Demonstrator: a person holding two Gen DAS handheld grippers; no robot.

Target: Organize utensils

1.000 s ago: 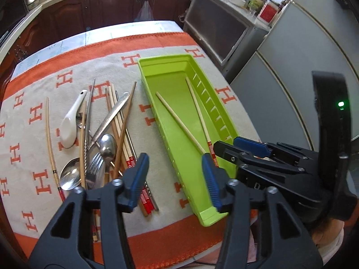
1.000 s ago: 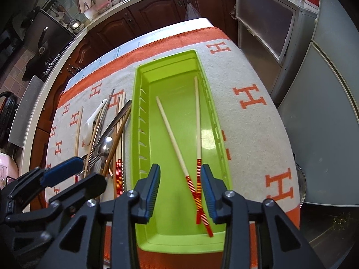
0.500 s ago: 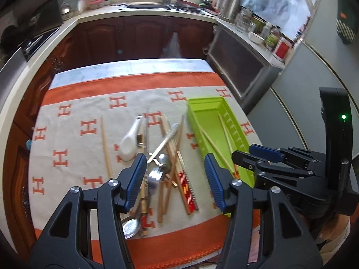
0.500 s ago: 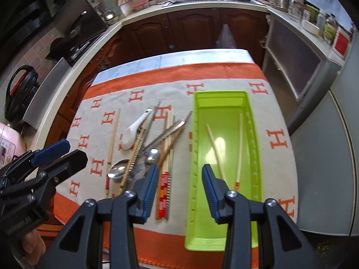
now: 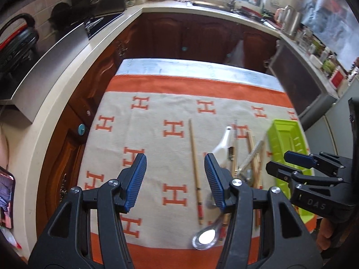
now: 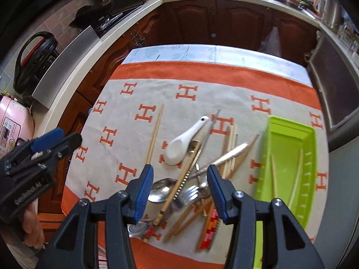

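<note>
My left gripper [image 5: 174,160] is open and hovers over the cloth, above a lone chopstick [image 5: 194,163] that lies left of the pile. My right gripper [image 6: 179,171] hangs over the utensil pile, its jaws opening, nothing held between them. In that pile are a white ceramic spoon [image 6: 179,146], a metal spoon [image 6: 161,189], a fork [image 6: 193,192] and several red-ended chopsticks [image 6: 208,228]. The green tray [image 6: 311,134] sits at the right with two chopsticks [image 6: 297,179] inside. Each gripper shows at the edge of the other's view.
An orange-and-beige cloth with H marks [image 5: 157,134] covers the table. Dark wooden cupboards [image 6: 224,22] and a pale counter [image 5: 67,89] curve around the far and left sides. A pink appliance [image 6: 13,125] stands at the left, a grey cabinet [image 5: 314,85] at the right.
Both grippers have swung left, away from the green tray, and risen a little. The right one has gone from over the tray to over the pile, and its jaws stand wider.
</note>
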